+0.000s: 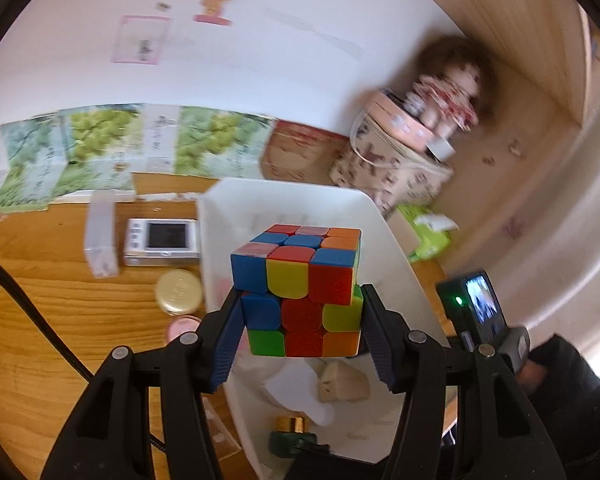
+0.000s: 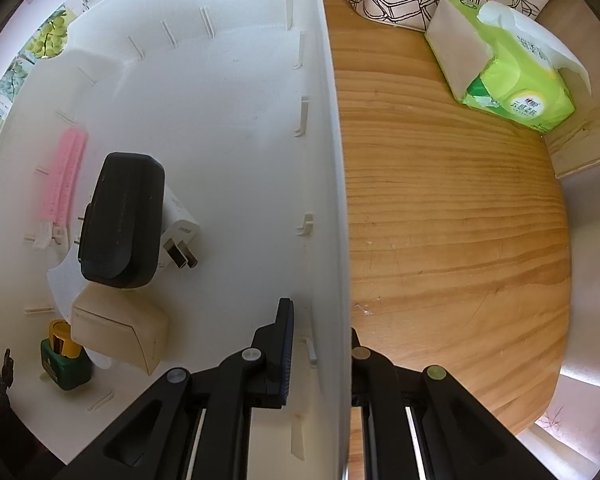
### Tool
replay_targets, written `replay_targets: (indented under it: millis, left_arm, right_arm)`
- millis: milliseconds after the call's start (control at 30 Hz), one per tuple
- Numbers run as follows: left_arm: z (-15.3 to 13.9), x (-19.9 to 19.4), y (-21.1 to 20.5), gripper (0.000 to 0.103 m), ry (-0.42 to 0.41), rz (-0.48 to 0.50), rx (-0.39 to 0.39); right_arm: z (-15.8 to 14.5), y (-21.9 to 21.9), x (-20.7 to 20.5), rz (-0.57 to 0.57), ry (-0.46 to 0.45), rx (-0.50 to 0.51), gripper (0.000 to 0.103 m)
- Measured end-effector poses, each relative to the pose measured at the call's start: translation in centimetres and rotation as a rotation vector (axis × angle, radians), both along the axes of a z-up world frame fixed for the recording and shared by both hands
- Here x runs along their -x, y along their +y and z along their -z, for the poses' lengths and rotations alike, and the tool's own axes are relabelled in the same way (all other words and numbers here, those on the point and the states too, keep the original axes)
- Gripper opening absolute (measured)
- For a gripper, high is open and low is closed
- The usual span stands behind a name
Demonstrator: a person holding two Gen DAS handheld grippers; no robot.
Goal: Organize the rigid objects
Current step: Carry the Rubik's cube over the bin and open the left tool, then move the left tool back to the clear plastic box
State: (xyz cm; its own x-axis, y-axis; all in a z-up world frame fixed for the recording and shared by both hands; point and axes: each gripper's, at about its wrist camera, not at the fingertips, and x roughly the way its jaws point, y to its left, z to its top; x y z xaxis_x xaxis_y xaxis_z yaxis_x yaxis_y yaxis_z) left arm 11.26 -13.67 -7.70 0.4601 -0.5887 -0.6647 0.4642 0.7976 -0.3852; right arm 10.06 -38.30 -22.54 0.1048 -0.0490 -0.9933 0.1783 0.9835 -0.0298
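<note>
Multicoloured and scrambled, the puzzle cube (image 1: 300, 292) sits pinched between the blue-padded fingers of the left gripper (image 1: 300, 320), which press on its lower two layers from either side; its top layer is twisted slightly off square. Beyond and beneath the cube lies the white bin (image 1: 380, 216). Inside it, below the fingers, lie a cream wedge-shaped block (image 1: 342, 384) and a green bottle with a gold cap (image 1: 292, 436). To the left of the gripper, on the wooden table (image 1: 40, 320), lie a gold round lid (image 1: 179, 291), a small silver device with a screen (image 1: 162, 241) and a clear plastic box (image 1: 100, 240).

The right gripper (image 2: 320, 344) points down, its jaws pressed onto the bin's wall (image 2: 332, 160), one finger inside and one outside. Left of it in the bin rest a black case (image 2: 120, 220), a white plug adapter (image 2: 180, 236) and a pink strip (image 2: 66, 172). Ahead to its right stands a green tissue pack (image 2: 512, 76).
</note>
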Motion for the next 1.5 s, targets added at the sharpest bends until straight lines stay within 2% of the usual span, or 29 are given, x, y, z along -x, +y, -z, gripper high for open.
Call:
replay_targets:
  millis: [267, 367, 467, 567, 633, 667, 733, 1000, 1200, 1400, 1500]
  left_arm:
    - [0.4, 1.2, -3.4, 0.06, 0.004, 0.134, -0.044]
    - [0.7, 1.5, -4.6, 0.06, 0.015, 0.181, -0.082]
    - [1.1, 1.8, -5.5, 0.06, 0.022, 0.201, -0.132]
    - [1.3, 1.8, -5.4, 0.062, 0.031, 0.201, -0.135]
    - [1.1, 1.7, -5.1, 0.066, 0.023, 0.185, -0.121]
    - [0.9, 1.6, -4.8, 0.074, 0.017, 0.172, -0.112]
    - [0.6, 1.2, -4.1, 0.082, 0.008, 0.128, -0.093]
    - [0.9, -0.4, -2.2, 0.082, 0.039, 0.013, -0.061]
    - [1.1, -2.1, 0.7, 0.083, 0.066, -0.123, -0.055]
    - [1.1, -4.3, 4.0, 0.083, 0.07, -0.247, -0.106]
    - [1.4, -5.7, 5.3, 0.083, 0.068, -0.317, -0.176]
  right_arm:
    - [0.0, 0.0, 0.0, 0.0, 0.001, 0.0, 0.014]
    - [0.0, 0.0, 0.0, 0.0, 0.0, 0.0, 0.014]
    - [0.0, 0.0, 0.0, 0.0, 0.0, 0.0, 0.014]
    - [0.0, 0.0, -0.1, 0.001, 0.002, 0.0, 0.014]
    - [0.0, 0.0, -0.1, 0.001, 0.003, 0.001, 0.014]
    - [0.0, 0.0, -0.1, 0.002, 0.003, 0.0, 0.014]
    - [0.0, 0.0, -0.2, 0.002, 0.003, 0.0, 0.014]
    - [0.0, 0.2, -0.3, 0.005, 0.004, 0.005, 0.014]
    - [0.0, 0.4, -0.2, -0.002, 0.007, 0.013, 0.015]
    - [0.0, 0.4, -0.3, -0.002, 0.007, 0.014, 0.015]
    - [0.0, 0.5, -0.3, -0.001, 0.007, 0.014, 0.015]
